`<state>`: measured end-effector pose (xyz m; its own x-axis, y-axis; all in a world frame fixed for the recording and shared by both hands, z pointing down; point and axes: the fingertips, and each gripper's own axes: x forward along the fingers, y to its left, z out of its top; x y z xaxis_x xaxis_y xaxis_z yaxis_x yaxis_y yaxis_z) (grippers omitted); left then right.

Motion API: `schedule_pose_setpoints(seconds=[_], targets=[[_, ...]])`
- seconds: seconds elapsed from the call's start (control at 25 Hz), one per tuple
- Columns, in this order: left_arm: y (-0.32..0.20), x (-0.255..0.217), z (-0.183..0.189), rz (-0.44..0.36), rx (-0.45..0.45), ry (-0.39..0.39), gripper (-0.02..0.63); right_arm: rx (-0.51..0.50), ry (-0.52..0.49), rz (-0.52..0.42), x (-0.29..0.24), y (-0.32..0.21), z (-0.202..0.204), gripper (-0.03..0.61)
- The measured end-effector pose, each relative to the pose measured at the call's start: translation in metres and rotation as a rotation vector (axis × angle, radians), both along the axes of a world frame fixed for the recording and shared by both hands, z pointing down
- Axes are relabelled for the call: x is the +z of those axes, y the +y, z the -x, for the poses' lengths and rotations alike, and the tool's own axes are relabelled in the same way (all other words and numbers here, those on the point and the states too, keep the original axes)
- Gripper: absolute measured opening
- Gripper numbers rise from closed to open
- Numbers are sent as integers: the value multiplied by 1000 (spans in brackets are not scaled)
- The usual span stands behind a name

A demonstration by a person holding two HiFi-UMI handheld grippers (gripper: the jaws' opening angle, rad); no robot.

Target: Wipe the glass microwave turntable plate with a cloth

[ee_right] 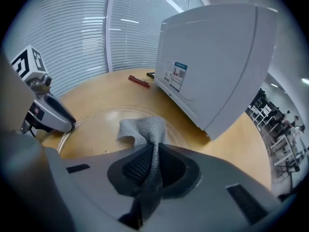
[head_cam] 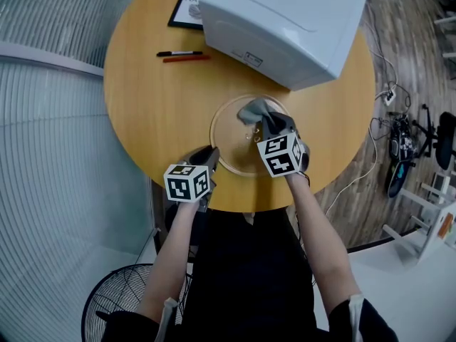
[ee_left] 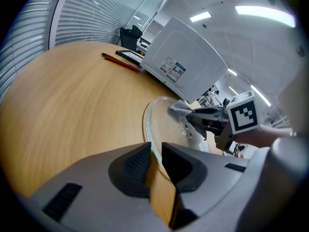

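A clear glass turntable plate [head_cam: 231, 130] lies flat on the round wooden table [head_cam: 157, 105], in front of the white microwave [head_cam: 285, 20]. My left gripper [head_cam: 214, 154] is at the plate's near-left edge. In the left gripper view its jaws [ee_left: 155, 153] are shut on the rim of the plate [ee_left: 159, 117]. My right gripper [head_cam: 267, 123] is over the plate's far right part, shut on a grey cloth [head_cam: 256, 110]. In the right gripper view the cloth [ee_right: 144, 128] runs between the jaws [ee_right: 153, 158], and its free end rests on the plate [ee_right: 91, 124].
A black pen and a red pen [head_cam: 182, 55] lie at the table's far left, near a black-framed card [head_cam: 187, 6]. The microwave's wall [ee_right: 212, 62] stands close behind the plate. On the floor are a fan [head_cam: 121, 298] and cables [head_cam: 399, 148].
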<state>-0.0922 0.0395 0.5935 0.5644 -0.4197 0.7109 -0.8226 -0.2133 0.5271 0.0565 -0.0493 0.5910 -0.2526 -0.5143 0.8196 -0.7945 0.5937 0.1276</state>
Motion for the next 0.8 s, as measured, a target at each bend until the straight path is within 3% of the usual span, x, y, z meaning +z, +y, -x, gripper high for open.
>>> schedule_pose_setpoints(seconds=[0.36, 0.64, 0.8], targets=[[0, 1, 1, -1, -6, -1, 60, -191, -53, 22, 1, 52, 80, 29], [0, 0, 1, 6, -6, -3, 58, -263, -29, 33, 1, 86, 58, 41], [0, -1, 1, 8, -5, 4, 60, -191, -4, 18, 2, 59, 28, 43]])
